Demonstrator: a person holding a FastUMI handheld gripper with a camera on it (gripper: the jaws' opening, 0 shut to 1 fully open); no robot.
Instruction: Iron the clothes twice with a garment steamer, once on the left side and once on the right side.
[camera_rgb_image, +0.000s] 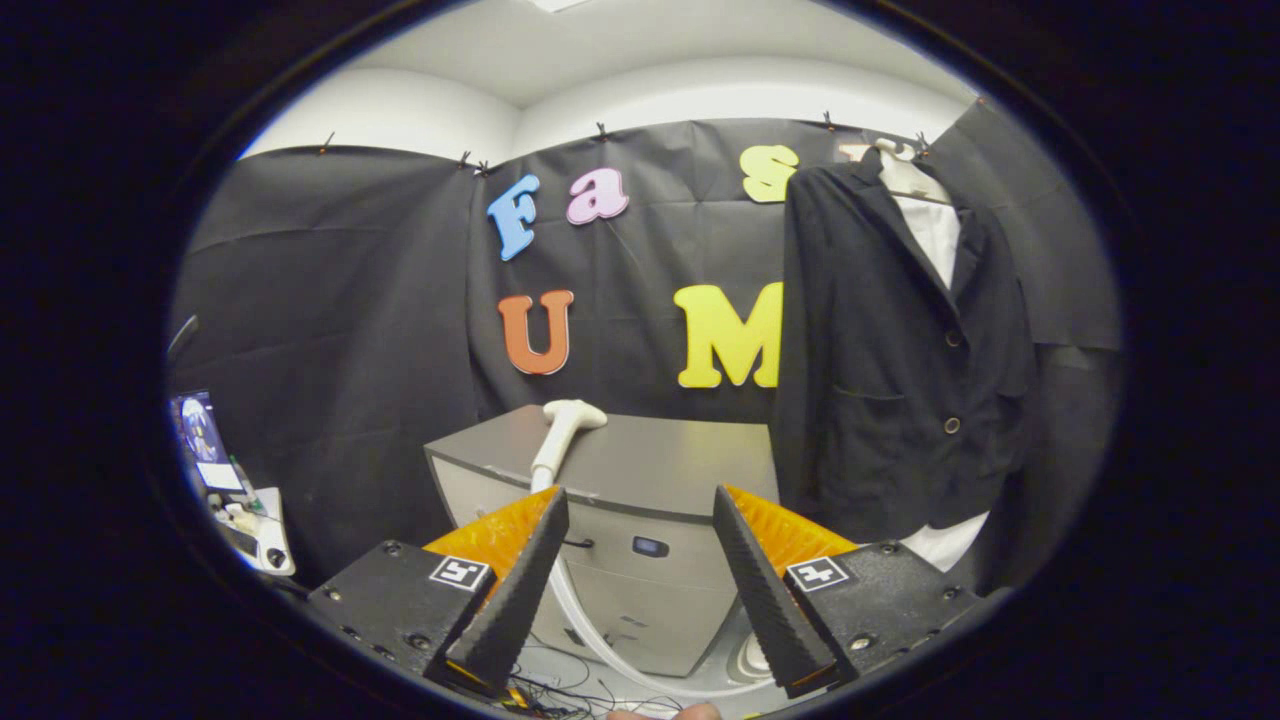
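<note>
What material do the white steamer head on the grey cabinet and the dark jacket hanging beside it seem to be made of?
White steamer head: probably smooth moulded plastic, with a slight sheen. Dark jacket: matte woven cloth, judging by soft folds and buttons. Grey cabinet: metal or plastic, unclear. The open gripper holds nothing.

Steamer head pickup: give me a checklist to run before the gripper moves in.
1. Gripper fingers open, holding nothing: ok.
2. Steamer head resting on the grey cabinet, beyond the fingers: ok.
3. Handle free to grasp: ok.
4. Hose running down the cabinet front without snagging: cannot tell.
5. Black jacket hanging on its hanger, right of the cabinet: ok.
6. Steamer switched on: cannot tell.
</note>
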